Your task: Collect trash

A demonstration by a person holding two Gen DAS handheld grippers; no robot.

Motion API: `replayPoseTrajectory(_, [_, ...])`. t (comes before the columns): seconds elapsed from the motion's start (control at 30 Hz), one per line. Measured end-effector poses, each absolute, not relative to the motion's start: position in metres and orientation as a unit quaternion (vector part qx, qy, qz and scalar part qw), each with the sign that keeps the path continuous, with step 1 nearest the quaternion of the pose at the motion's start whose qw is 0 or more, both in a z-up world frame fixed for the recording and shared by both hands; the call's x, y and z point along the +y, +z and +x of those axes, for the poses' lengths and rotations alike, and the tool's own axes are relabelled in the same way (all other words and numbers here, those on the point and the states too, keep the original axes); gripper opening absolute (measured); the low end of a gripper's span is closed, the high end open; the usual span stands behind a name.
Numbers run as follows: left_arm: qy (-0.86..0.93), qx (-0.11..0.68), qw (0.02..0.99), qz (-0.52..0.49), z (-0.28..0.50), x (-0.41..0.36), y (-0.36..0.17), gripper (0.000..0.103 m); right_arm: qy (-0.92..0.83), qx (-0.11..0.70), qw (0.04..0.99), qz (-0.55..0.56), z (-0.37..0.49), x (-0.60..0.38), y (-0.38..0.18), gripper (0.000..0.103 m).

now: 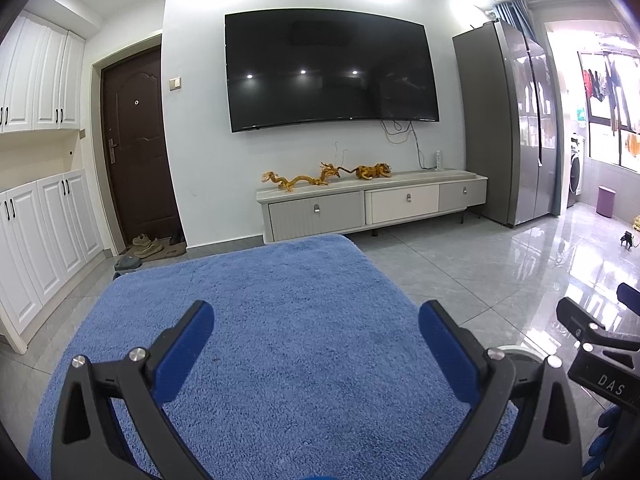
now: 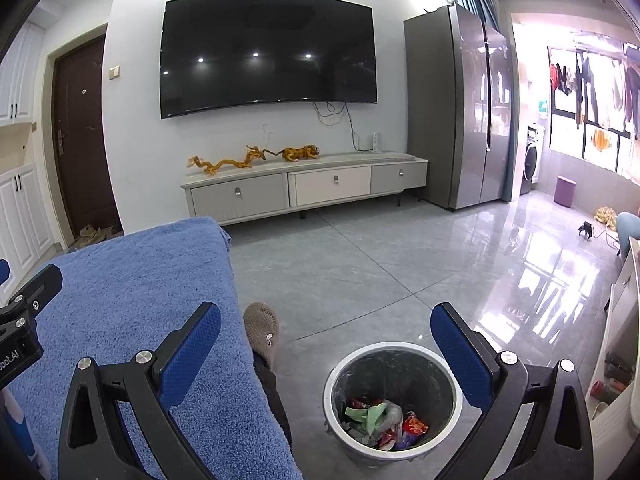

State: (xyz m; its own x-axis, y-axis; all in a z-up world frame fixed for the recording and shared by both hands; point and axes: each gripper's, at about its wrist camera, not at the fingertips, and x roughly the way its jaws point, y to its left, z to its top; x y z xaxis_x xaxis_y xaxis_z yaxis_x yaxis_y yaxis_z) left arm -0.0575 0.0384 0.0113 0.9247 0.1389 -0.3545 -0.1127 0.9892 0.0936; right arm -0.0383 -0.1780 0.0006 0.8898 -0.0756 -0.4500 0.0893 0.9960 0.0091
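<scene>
A round trash bin point(image 2: 334, 380) stands on the floor below my right gripper point(image 2: 326, 330). It holds several crumpled wrappers point(image 2: 382, 420), green, red and clear. My right gripper is open and empty, above and slightly behind the bin. My left gripper point(image 1: 316, 324) is open and empty over a surface covered with a blue towel point(image 1: 280, 300). The towel also shows in the right wrist view point(image 2: 132, 280). The right gripper's side shows at the right edge of the left wrist view point(image 1: 592, 340). No trash lies on the towel in view.
A person's foot in a brown slipper point(image 2: 262, 330) rests between the towel and the bin. A TV cabinet point(image 2: 304, 188) and wall TV point(image 2: 264, 52) stand ahead, a grey fridge point(image 2: 460, 108) at right, white cupboards point(image 1: 40, 220) at left. Grey tiled floor point(image 2: 360, 264) lies between.
</scene>
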Motion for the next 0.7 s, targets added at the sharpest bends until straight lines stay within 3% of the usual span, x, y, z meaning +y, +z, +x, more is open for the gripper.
replayPoseTrajectory(0.7, [0.065,0.188,0.979,0.037,-0.0554,0.0386,0.0073,0.103,-0.039,0.238,0.97,0.014,-0.0339,-0.179,-0.0009,0.103])
